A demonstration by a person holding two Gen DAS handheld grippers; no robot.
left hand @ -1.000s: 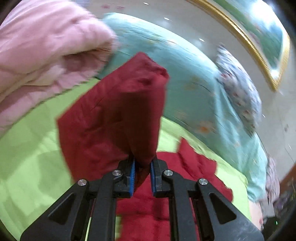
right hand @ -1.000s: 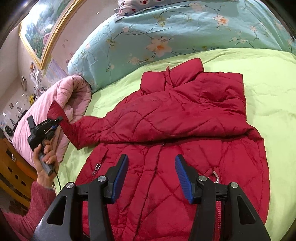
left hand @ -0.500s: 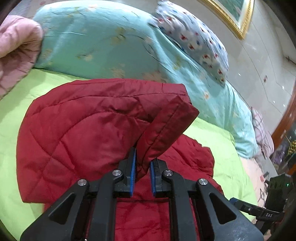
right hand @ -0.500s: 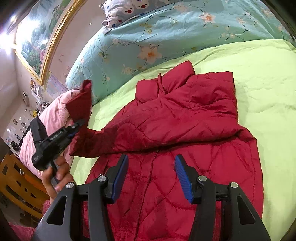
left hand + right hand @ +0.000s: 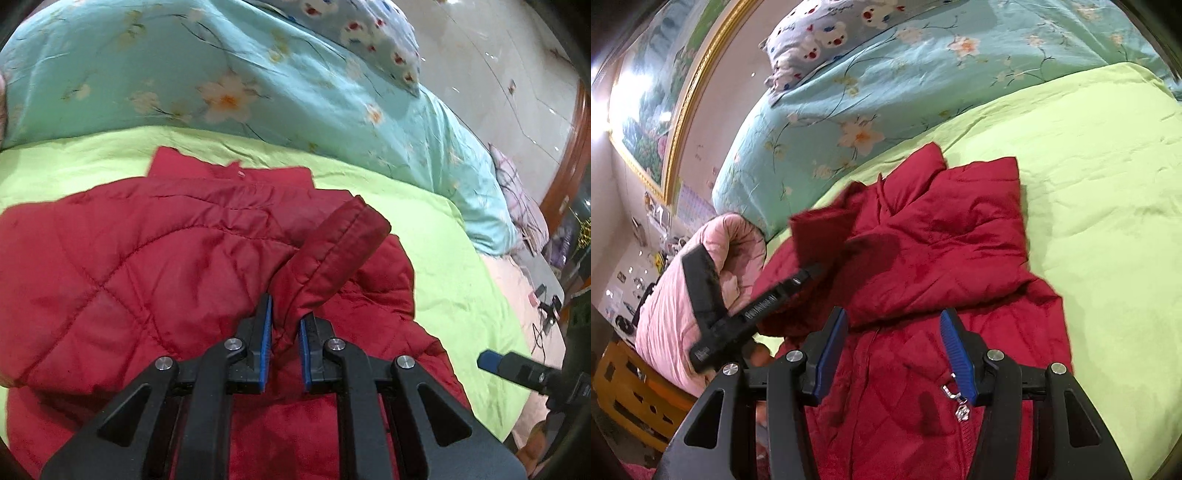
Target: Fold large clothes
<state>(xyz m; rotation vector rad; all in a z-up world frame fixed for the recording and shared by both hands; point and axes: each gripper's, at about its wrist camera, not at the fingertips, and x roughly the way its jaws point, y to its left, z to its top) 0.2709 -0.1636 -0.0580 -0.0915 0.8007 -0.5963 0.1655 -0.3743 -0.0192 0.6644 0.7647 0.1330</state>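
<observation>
Right up close, the left hand-held gripper (image 5: 283, 334) is clamped tight on the cuff end of a sleeve (image 5: 332, 254), blue pads pinching the red fabric, with the cuff standing up just past the fingertips. In the right wrist view, the right hand-held gripper (image 5: 892, 354) has its jaws parted with nothing between them, hovering over the near front of the red padded jacket (image 5: 942, 258), a zipper pull (image 5: 956, 400) just by its right finger. The jacket lies spread on the green bedspread (image 5: 1108, 184), collar toward the far side, one sleeve looking already laid across the chest. Seen from the right, the left tool comes in from the left with its sleeve lifted above the jacket's left shoulder. By the look of it this is the sleeve fold: bring the second arm in over the body. The next move calls for carrying the cuff across until the sleeve lies flat on the chest, then letting go without dragging the fabric; the free right tool could pin the body down. Further off sits a pink quilt (image 5: 687, 295) at left, then the floral blue duvet (image 5: 886, 92) and a patterned pillow (image 5: 820, 40) at the far end.
</observation>
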